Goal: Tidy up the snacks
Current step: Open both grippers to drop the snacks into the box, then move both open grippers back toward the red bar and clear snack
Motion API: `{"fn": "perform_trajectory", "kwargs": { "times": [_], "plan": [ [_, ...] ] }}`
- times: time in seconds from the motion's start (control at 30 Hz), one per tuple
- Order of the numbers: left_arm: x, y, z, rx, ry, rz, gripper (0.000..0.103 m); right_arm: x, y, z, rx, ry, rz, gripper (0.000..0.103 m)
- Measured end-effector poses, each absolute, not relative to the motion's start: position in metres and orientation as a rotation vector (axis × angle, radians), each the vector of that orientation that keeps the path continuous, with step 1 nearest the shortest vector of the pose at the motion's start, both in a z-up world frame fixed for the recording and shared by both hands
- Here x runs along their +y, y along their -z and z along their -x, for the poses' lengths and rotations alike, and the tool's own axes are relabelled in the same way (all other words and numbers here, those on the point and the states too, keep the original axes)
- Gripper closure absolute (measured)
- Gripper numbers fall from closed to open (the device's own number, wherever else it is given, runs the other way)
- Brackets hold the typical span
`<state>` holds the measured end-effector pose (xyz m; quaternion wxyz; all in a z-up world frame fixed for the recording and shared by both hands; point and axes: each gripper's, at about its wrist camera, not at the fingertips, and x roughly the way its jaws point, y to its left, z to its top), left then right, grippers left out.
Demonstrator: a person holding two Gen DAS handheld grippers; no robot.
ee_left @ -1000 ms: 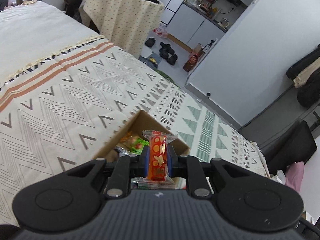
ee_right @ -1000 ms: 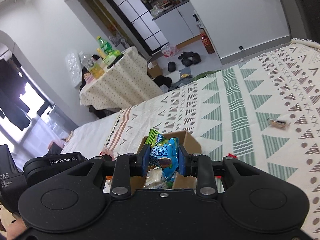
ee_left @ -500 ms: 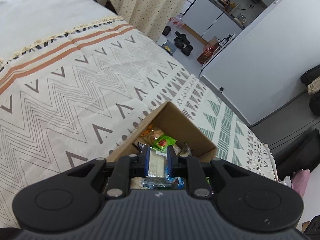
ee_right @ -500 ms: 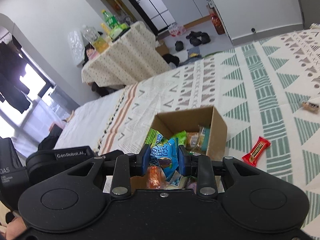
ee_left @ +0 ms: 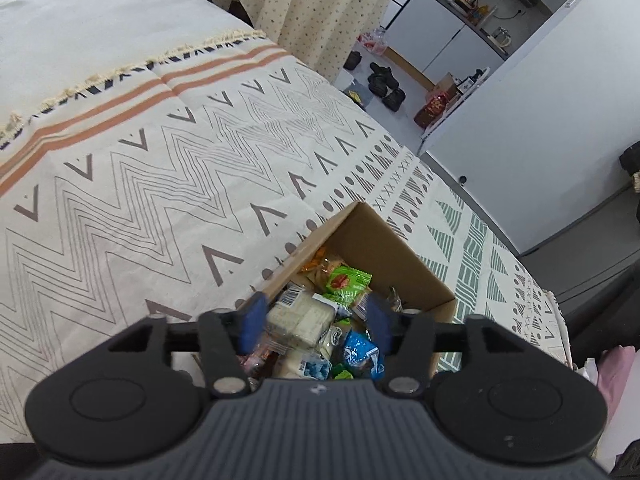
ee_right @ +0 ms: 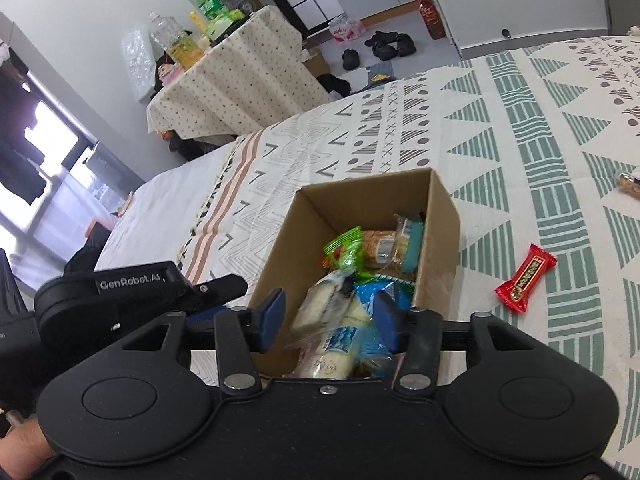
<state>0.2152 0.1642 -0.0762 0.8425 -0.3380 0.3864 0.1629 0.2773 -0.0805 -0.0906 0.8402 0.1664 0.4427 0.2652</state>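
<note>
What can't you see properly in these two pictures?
- Bottom of the brown cardboard box: both views, buried under snack packets.
- Near wall of the box: both views, hidden behind the black gripper bodies.
- Small brown snack on the patterned cloth: right wrist view, cut off by the right edge.
- Blue snack packet: right wrist view, blurred; print unreadable.
- Red wrapped bar: right wrist view, lettering too small.

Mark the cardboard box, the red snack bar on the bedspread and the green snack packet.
cardboard box (ee_right: 440, 216): right wrist view, right outer wall.
red snack bar (ee_right: 525, 277): right wrist view, wrapper middle.
green snack packet (ee_left: 347, 281): left wrist view, printed front.
</note>
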Motion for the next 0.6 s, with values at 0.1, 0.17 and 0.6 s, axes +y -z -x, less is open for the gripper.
{"fn": "perform_trajectory", "kwargs": {
  "times": [0.1, 0.17, 0.6],
  "plan": [
    [0.158, 0.07, -0.213, 0.805, -0.348, 0.693, 0.03, -0.089, 0.088, -0.277, 0.933, -0.536, -0.353, 0.054],
    [0.152, 0.067, -0.212, 0.803, -0.346, 0.682, 0.026, -0.095, 0.085, -0.274, 0.926, -0.524, -0.352, 0.054],
    [0.095, 0.05, -0.206, 0.806, -0.314, 0.589, 0.016, -0.158, 0.065, -0.256, 0.857, -0.444, -0.351, 0.034]
  ]
}}
